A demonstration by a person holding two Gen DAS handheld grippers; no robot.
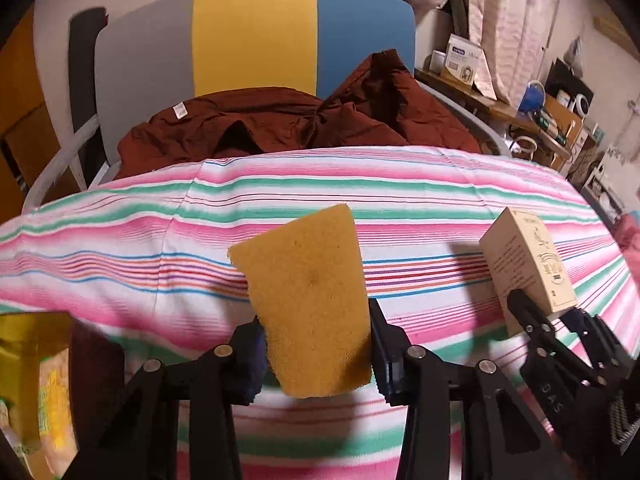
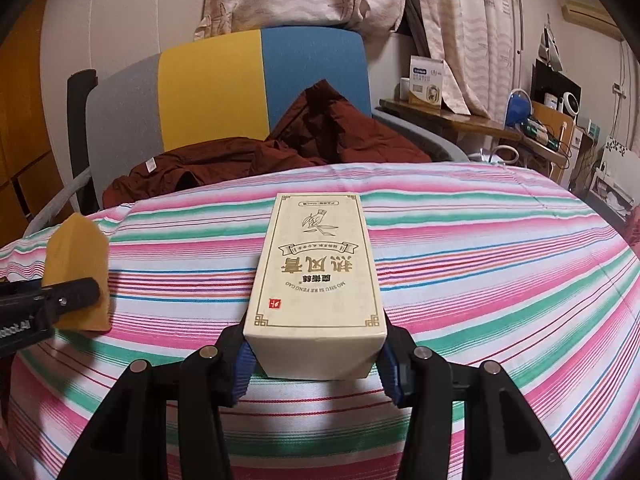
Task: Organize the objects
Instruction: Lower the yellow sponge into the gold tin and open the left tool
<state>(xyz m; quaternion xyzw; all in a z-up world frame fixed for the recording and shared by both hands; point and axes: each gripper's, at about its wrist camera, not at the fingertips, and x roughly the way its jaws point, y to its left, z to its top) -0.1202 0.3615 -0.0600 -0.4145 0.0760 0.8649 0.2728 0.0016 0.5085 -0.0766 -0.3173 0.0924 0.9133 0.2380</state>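
A yellow sponge [image 1: 308,304] is gripped between the closed fingers of the left tongs [image 1: 316,354] and held above the striped cloth [image 1: 120,248]; its lower corners are hidden behind the finger pads. In the right wrist view only one end of that sponge [image 2: 78,276] is seen, with a black finger across it. A cream box [image 2: 316,288] with upside-down printed characters is clamped at its near end by the right tongs [image 2: 316,364], whose blue pads are pressed against both sides. Whether the box is lifted off the surface or resting on it cannot be told. In the left wrist view the box [image 1: 524,264] is well to the right of the sponge. A yellow packet [image 1: 36,384] is cut off at the left edge and blurred. A dark red garment [image 1: 288,124] is lying beyond the cloth's far edge, partly hidden by it, before a grey, yellow and blue chair back [image 1: 252,36].
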